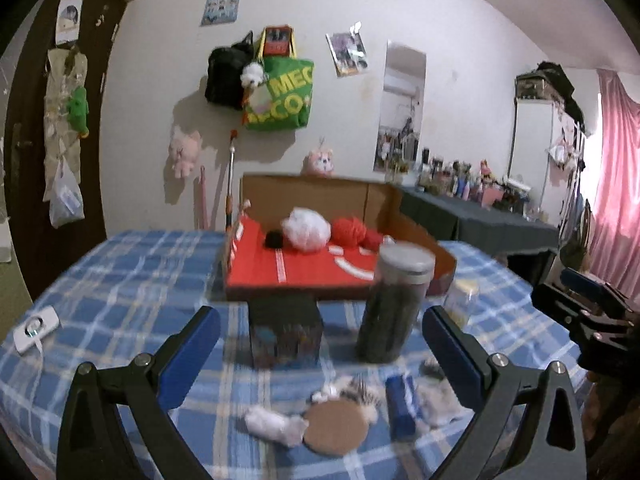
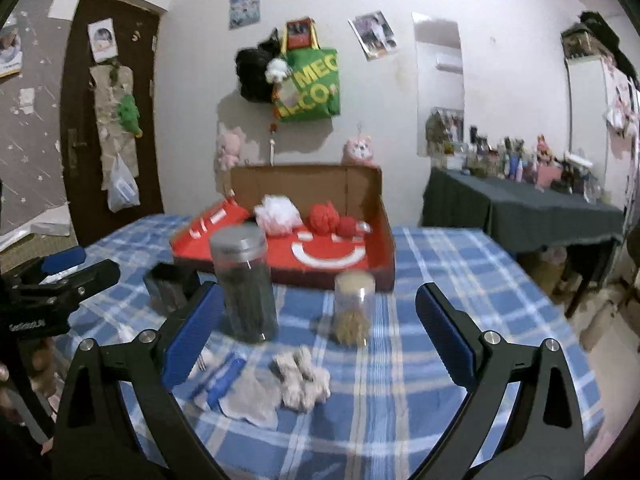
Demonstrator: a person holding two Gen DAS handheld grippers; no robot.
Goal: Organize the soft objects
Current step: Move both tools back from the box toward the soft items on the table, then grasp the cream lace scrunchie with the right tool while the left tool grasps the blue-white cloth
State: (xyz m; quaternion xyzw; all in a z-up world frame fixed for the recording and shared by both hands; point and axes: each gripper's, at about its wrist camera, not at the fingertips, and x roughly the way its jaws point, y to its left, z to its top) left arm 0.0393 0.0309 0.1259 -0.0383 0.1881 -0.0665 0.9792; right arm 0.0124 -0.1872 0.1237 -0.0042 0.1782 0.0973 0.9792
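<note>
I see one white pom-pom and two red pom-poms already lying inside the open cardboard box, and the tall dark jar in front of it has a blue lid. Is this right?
Not fully. The tall dark jar has a silver-grey lid, not blue; the right wrist view shows it. The rest holds: a white pom-pom and two red pom-poms lie inside the open cardboard box.

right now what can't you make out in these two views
- Dark box, left wrist view: motion blur smears its print; in the right wrist view the left tong partly hides it.
- Tall jar: contents only a dark mass in both views.
- Small jar, left wrist view: blurred, partly behind the tall jar.
- Soft pieces beside the disc, left wrist view: too blurred to name.
- Shelf items, right wrist view: too small.
</note>
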